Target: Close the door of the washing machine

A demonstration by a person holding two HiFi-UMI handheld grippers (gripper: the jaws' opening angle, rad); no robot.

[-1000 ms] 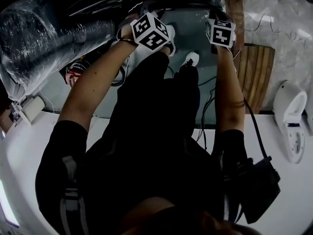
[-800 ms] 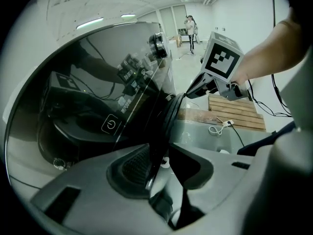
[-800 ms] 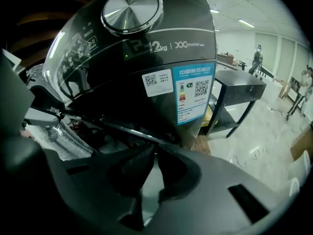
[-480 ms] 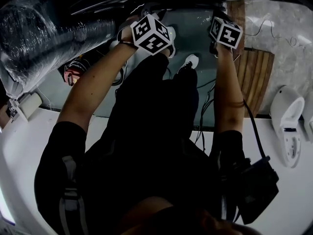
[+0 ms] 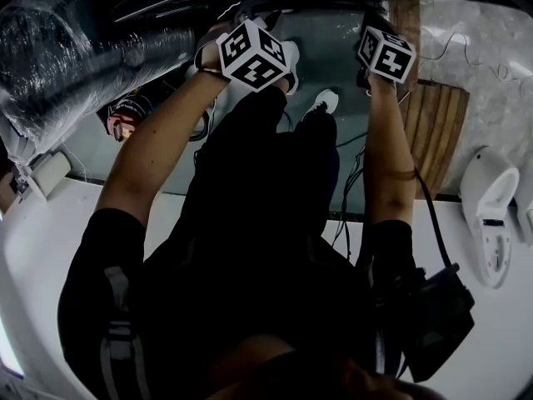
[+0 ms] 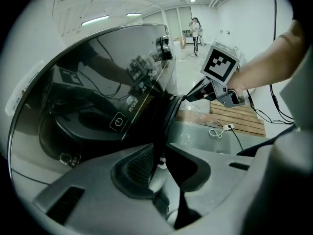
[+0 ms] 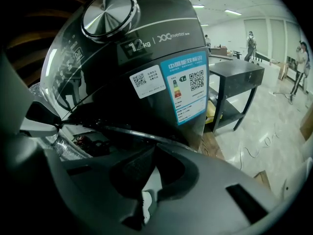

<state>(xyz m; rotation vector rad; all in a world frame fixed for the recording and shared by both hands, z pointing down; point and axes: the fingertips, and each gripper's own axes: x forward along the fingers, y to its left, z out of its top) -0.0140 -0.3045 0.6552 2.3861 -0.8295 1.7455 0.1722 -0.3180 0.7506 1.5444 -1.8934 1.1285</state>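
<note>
Well, door still open.
Left gripper (image 6: 157,163): jaws have just been closing and now clamp the door's rim, which runs straight in between the pads.
Right gripper (image 7: 145,180): jaws together, nothing between them that I can see; tips at the same rim, further along from the left gripper.
Door (image 6: 98,82): round dark glossy pane in a bright rim, right ahead of the left gripper.
Handling: I judge it stiff, hinged and slick on the glass, so it will swing rather than lift.
Hold: I'd keep to the rim edge and stay off the pane.
Machine (image 7: 122,43): close beyond the right gripper, knob up top.
Surface: grey floor (image 6: 195,137) below the left gripper, pallet (image 6: 239,119) beyond.
Room: bright hall with strip lights; black table (image 7: 234,75) to the right gripper's right.
</note>
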